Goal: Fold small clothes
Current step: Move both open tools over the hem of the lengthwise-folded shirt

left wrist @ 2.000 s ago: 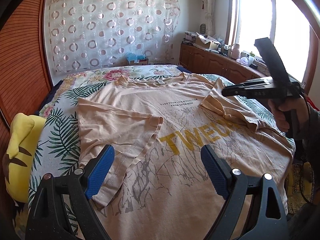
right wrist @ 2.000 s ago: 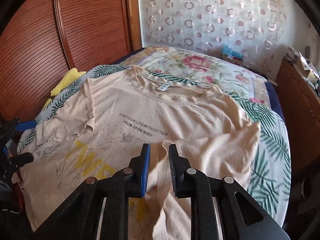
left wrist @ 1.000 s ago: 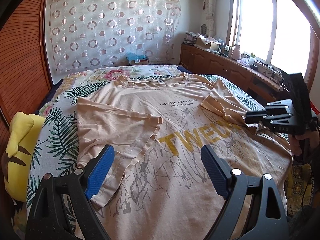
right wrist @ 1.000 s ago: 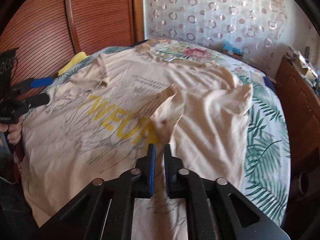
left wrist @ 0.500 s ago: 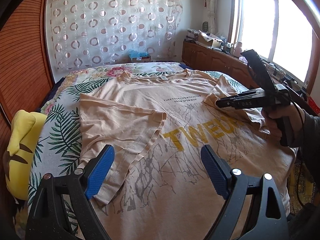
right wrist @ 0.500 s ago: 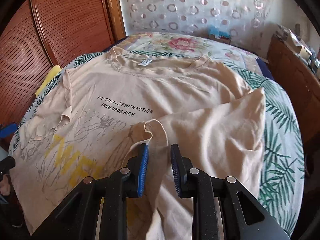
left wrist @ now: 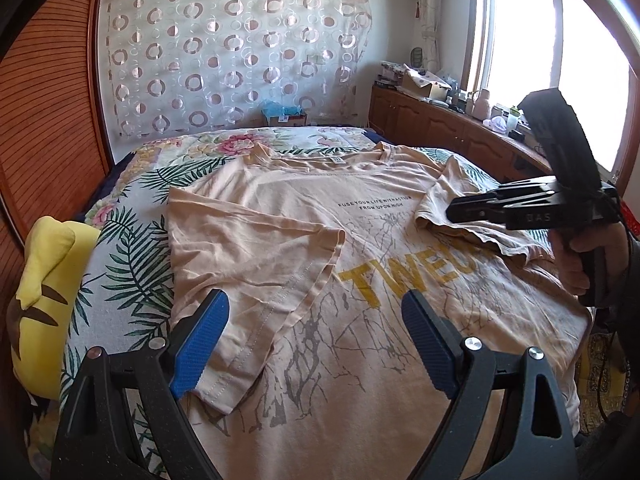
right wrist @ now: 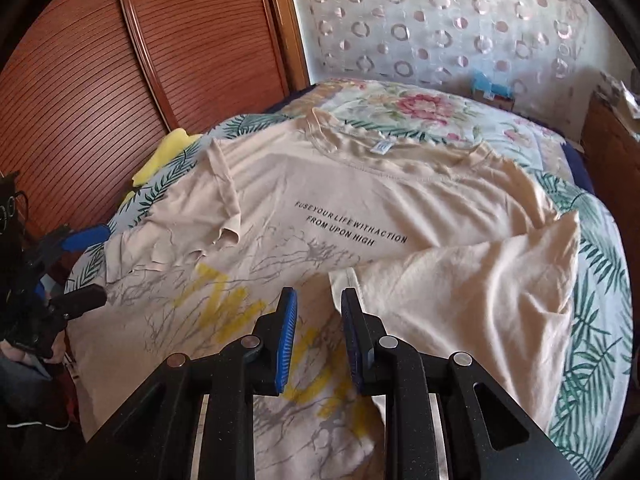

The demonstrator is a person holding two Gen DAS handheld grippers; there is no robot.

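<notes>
Left fingers (left wrist: 314, 346): mine, spread wide, hovering over the T-shirt's lower half.
Right fingers (right wrist: 318, 336): mine, parted narrowly, gripping nothing, just above the folded-in sleeve (right wrist: 480, 292).
T-shirt (right wrist: 360, 200): peach, print up, flat across the bed (right wrist: 600, 280), both sleeves folded inward.
Plush (left wrist: 40, 280): yellow, at the bed's left edge.

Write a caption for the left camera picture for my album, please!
Open left gripper hovers over a peach T-shirt with both sleeves folded in, while the right gripper hangs above it.
</notes>
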